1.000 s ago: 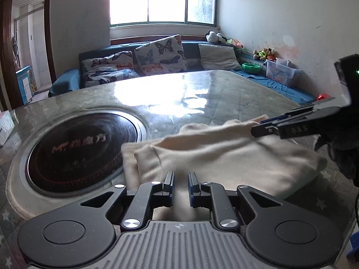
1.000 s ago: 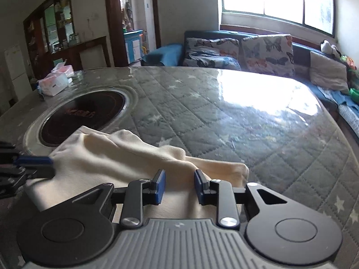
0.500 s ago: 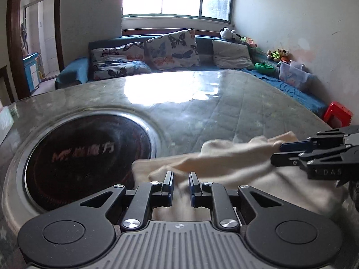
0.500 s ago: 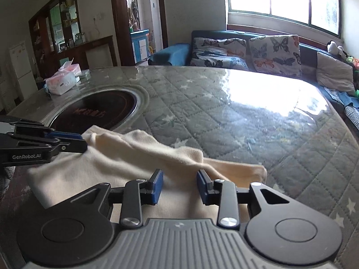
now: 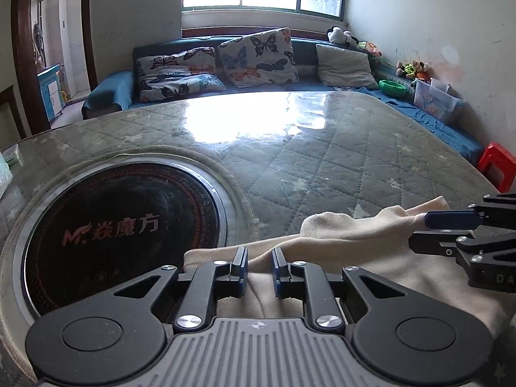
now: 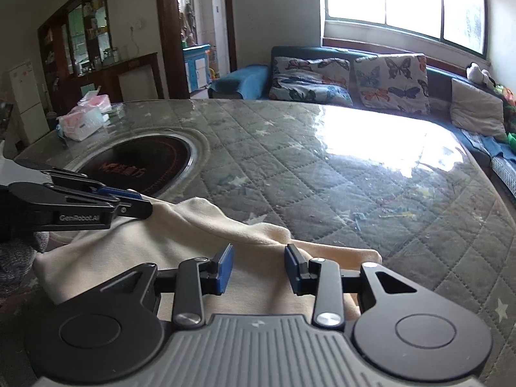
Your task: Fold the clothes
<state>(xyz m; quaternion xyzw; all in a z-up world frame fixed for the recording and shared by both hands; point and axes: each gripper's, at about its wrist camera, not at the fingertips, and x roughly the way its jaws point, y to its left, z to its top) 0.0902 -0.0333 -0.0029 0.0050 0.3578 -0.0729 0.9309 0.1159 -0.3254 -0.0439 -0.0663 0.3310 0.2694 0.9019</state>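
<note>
- Both grippers are the same build: matte black linkage arms, a round disc on each side, and a ribbed grey housing behind them.
- left gripper (image 5: 259, 266): silver screw heads at the pivots, blue pads inside the thin black fingers.
- right gripper (image 6: 258, 267): same silver screws, brighter blue pads.
- White "GenRobot.AI" lettering runs along the left gripper's side, seen from the right wrist.
- Just behind that lettering there's a grey knit glove (image 6: 19, 251).
</note>
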